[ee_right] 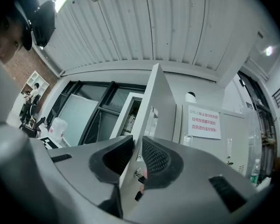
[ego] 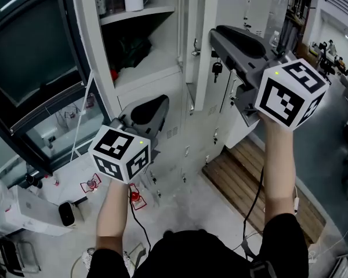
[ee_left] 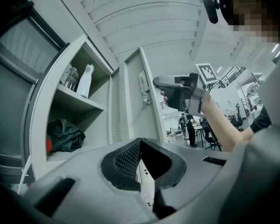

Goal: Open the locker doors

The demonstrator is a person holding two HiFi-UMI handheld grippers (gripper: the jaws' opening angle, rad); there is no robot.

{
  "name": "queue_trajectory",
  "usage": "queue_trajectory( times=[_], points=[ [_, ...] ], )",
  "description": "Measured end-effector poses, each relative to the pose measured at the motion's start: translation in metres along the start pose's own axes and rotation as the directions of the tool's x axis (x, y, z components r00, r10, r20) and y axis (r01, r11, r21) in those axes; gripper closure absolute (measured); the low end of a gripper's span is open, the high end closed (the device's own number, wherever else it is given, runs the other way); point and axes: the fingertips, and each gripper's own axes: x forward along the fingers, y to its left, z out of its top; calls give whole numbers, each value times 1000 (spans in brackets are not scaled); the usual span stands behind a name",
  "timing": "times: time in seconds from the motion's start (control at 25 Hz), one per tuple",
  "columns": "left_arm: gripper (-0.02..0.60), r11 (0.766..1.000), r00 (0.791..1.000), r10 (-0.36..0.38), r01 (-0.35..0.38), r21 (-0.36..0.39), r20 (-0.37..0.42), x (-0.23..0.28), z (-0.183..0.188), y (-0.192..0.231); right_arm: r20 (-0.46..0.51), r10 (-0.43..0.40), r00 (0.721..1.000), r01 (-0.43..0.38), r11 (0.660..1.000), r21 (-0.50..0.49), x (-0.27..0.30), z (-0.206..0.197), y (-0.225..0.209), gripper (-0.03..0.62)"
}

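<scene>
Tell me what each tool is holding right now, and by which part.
Right tool grips the open door by its free edge, near the lock. Left tool: cannot tell whether it holds anything.

The lockers (ego: 162, 68) were pale grey metal, stacked in a bank. One upper door (ego: 191, 33) stood swung well out from its frame, seen nearly edge-on in the head view, a flat panel with a small handle and lock near its free edge. A dark-headed key (ego: 217, 68) hung at that lock. The free edge lay between the right tongs (ee_right: 134, 160), one pad on each face. The neighbour door (ee_right: 233, 143) to the right, bearing a paper notice (ee_right: 204, 122), was closed flat. The lower doors (ego: 174, 133), each with small vent slots, were closed too.
</scene>
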Motion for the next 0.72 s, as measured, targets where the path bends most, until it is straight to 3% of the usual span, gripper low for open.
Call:
queue_trajectory(
  times=[0.72],
  points=[
    [563,999,999,32,-32,2,-38,33,-7,-34,33,15,999,-16,999,42,-33,-9,-50,553]
  ],
)
